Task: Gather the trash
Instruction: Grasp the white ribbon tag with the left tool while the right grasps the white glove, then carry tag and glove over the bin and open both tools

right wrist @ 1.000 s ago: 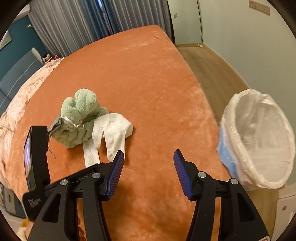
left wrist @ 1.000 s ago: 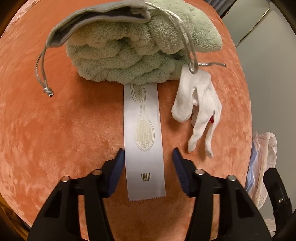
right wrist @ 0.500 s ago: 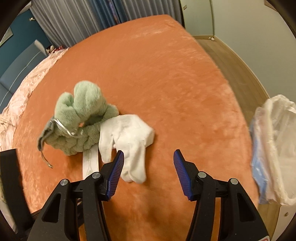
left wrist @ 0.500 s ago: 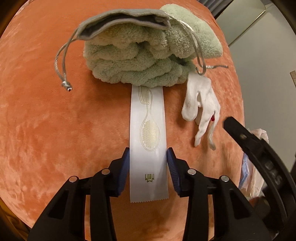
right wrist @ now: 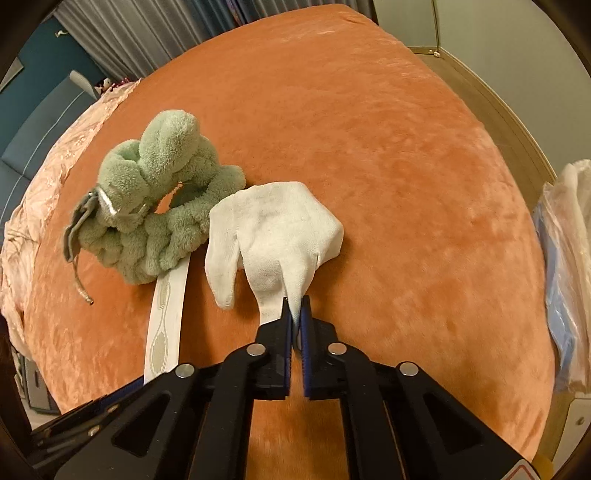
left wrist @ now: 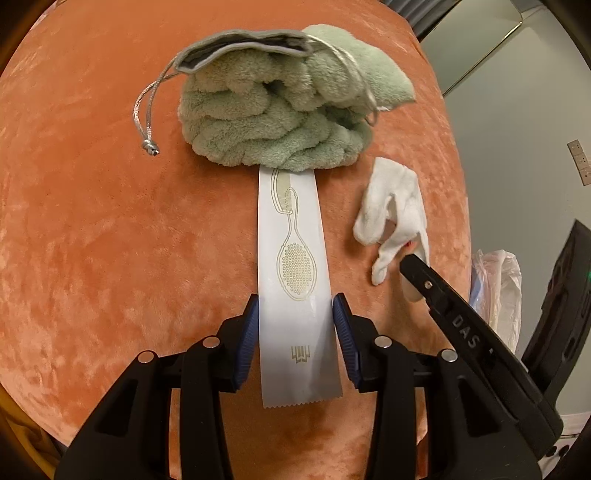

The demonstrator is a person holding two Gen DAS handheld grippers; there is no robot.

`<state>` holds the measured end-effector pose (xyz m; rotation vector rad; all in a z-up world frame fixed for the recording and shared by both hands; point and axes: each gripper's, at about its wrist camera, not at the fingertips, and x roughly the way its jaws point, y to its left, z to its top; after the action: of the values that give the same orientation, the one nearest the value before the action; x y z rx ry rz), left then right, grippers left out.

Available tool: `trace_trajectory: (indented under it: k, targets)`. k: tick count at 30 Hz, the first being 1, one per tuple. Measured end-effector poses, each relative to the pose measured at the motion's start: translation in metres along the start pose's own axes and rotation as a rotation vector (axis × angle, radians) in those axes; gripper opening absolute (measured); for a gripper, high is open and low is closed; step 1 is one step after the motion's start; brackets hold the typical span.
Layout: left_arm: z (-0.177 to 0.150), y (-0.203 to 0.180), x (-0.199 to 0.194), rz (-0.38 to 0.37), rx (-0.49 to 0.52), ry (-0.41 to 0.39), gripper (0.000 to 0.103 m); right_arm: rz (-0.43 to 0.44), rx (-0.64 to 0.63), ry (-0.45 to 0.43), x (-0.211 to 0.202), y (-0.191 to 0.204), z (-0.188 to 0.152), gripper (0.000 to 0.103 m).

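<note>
A long white packet (left wrist: 291, 236) printed with a comb and a brush lies on the orange bedspread (left wrist: 110, 240), its far end under a green towel (left wrist: 273, 122). My left gripper (left wrist: 296, 300) is shut on the packet, one blue pad against each long edge. To the right lies a white glove (right wrist: 273, 229). My right gripper (right wrist: 295, 301) is shut on one of the glove's fingertips, low over the bedspread. In the left wrist view the glove (left wrist: 395, 199) shows with one black finger of the right gripper (left wrist: 408, 264) at its lower tip.
A grey drawstring pouch (left wrist: 240, 46) rests on the towel, its silver cord (left wrist: 146, 118) trailing left. A bin lined with a white plastic bag (right wrist: 565, 277) stands off the bed's right edge. Curtains (right wrist: 147, 33) and wooden floor (right wrist: 480, 85) lie beyond the bed.
The left jaws closed from wide apart onto the packet's edges. The right gripper came down from beside the bin to the glove and shut on a glove finger.
</note>
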<state>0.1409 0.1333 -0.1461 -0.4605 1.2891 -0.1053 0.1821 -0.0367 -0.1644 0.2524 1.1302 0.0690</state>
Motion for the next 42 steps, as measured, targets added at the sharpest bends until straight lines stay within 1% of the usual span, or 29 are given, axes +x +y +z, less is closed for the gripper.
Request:
trace_trajectory:
  k: [6, 7, 9, 11, 15, 16, 17, 18, 19, 20, 21, 22, 24, 29, 31, 33, 34, 35, 37, 40, 42]
  targets:
    - [-0.014, -0.023, -0.012, -0.022, 0.036, -0.013, 0.038, -0.012, 0.01, -0.08, -0.045, -0.011, -0.01, 0.003]
    - [-0.016, -0.029, -0.016, -0.029, 0.049, -0.016, 0.035, -0.014, 0.011, -0.093, -0.051, -0.014, -0.011, 0.003]
    - [-0.019, -0.039, -0.019, -0.058, 0.071, -0.002, 0.012, -0.014, 0.021, -0.122, -0.067, -0.02, -0.014, 0.003]
    - [-0.024, -0.051, -0.02, -0.08, 0.077, 0.012, 0.012, -0.012, 0.039, -0.146, -0.081, -0.03, -0.015, 0.003]
    - [-0.035, -0.072, -0.025, -0.063, 0.146, -0.006, 0.012, -0.021, 0.07, -0.193, -0.107, -0.048, -0.017, 0.003]
    - [-0.037, -0.074, -0.024, -0.069, 0.144, -0.002, 0.012, -0.025, 0.074, -0.2, -0.111, -0.053, -0.018, 0.003]
    - [-0.038, -0.076, -0.022, -0.075, 0.138, 0.004, 0.013, -0.032, 0.075, -0.207, -0.116, -0.057, -0.02, 0.003]
    - [-0.039, -0.075, -0.018, -0.073, 0.119, 0.014, 0.016, -0.04, 0.075, -0.215, -0.121, -0.06, -0.021, 0.003]
    - [-0.04, -0.074, -0.014, -0.066, 0.098, 0.025, 0.023, -0.045, 0.075, -0.221, -0.124, -0.063, -0.024, 0.003]
    - [-0.041, -0.072, -0.009, -0.057, 0.082, 0.03, 0.028, -0.049, 0.077, -0.227, -0.127, -0.067, -0.026, 0.003]
    - [-0.041, -0.068, -0.003, -0.039, 0.048, 0.033, 0.036, -0.052, 0.079, -0.23, -0.13, -0.072, -0.029, 0.003]
    - [-0.041, -0.065, 0.002, -0.037, 0.023, 0.035, 0.04, -0.056, 0.082, -0.235, -0.133, -0.075, -0.032, 0.003]
    - [-0.041, -0.06, 0.016, -0.044, -0.022, 0.055, 0.045, -0.053, 0.088, -0.239, -0.136, -0.081, -0.035, 0.003]
    - [-0.037, -0.06, 0.054, -0.05, -0.071, 0.087, 0.044, -0.044, 0.111, -0.233, -0.138, -0.096, -0.039, 0.003]
    - [-0.037, -0.061, 0.061, -0.04, -0.08, 0.083, 0.041, -0.041, 0.119, -0.23, -0.137, -0.099, -0.039, 0.003]
    - [-0.037, -0.062, 0.064, -0.04, -0.086, 0.062, 0.04, -0.039, 0.126, -0.23, -0.137, -0.103, -0.04, 0.003]
    - [-0.036, -0.064, 0.065, -0.033, -0.079, 0.057, 0.037, -0.038, 0.13, -0.231, -0.137, -0.105, -0.04, 0.003]
    - [-0.036, -0.065, 0.067, -0.027, -0.071, 0.054, 0.038, -0.036, 0.133, -0.231, -0.137, -0.106, -0.04, 0.003]
    - [-0.034, -0.068, 0.065, -0.025, -0.053, 0.044, 0.026, -0.03, 0.141, -0.234, -0.138, -0.109, -0.039, 0.003]
    - [-0.032, -0.073, 0.063, -0.057, -0.042, 0.044, 0.016, -0.023, 0.148, -0.237, -0.138, -0.11, -0.038, 0.003]
    - [-0.032, -0.076, 0.059, -0.083, -0.036, 0.041, 0.013, -0.019, 0.148, -0.237, -0.138, -0.109, -0.039, 0.003]
